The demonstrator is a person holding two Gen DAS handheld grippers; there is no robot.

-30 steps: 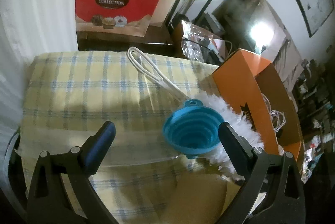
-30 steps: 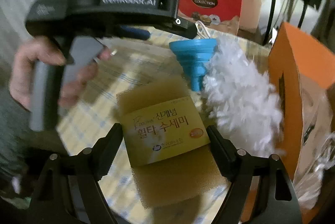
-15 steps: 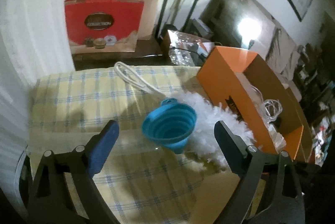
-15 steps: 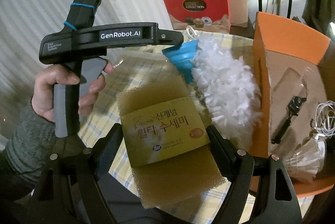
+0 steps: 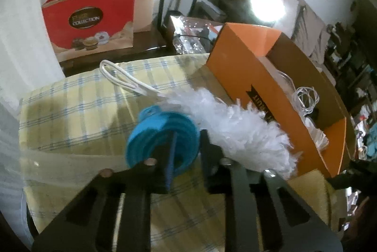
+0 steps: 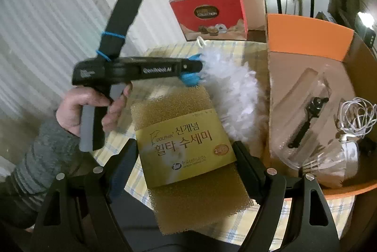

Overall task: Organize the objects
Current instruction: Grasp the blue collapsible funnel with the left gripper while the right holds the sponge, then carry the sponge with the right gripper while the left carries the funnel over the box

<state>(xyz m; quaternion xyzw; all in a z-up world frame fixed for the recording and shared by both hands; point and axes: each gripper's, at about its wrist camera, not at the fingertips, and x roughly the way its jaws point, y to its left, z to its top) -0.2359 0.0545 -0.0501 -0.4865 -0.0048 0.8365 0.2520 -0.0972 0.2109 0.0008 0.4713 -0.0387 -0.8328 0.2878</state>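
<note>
My left gripper [image 5: 186, 153] is shut on the blue collapsible funnel [image 5: 155, 134], one finger inside its rim; it also shows in the right wrist view [image 6: 188, 80]. The funnel sits beside a white fluffy duster [image 5: 240, 127] on the yellow checked tablecloth [image 5: 75, 105]. My right gripper [image 6: 186, 160] is shut on a packaged yellow-brown sponge [image 6: 186, 141] with a gold Korean label, held above the table's front edge. An open orange box [image 6: 308, 32] stands to the right; it also shows in the left wrist view [image 5: 238, 56].
The orange box holds a clear plastic pack [image 6: 306, 115], white coiled cable [image 6: 358, 117] and a shuttlecock [image 6: 329, 162]. A white cord loop [image 5: 120, 80] lies on the cloth. A red gift bag [image 5: 92, 21] and boxes stand behind the table.
My left gripper has gone from open to shut on the blue funnel. My right gripper has kept its hold on the sponge and the view has shifted toward the orange box.
</note>
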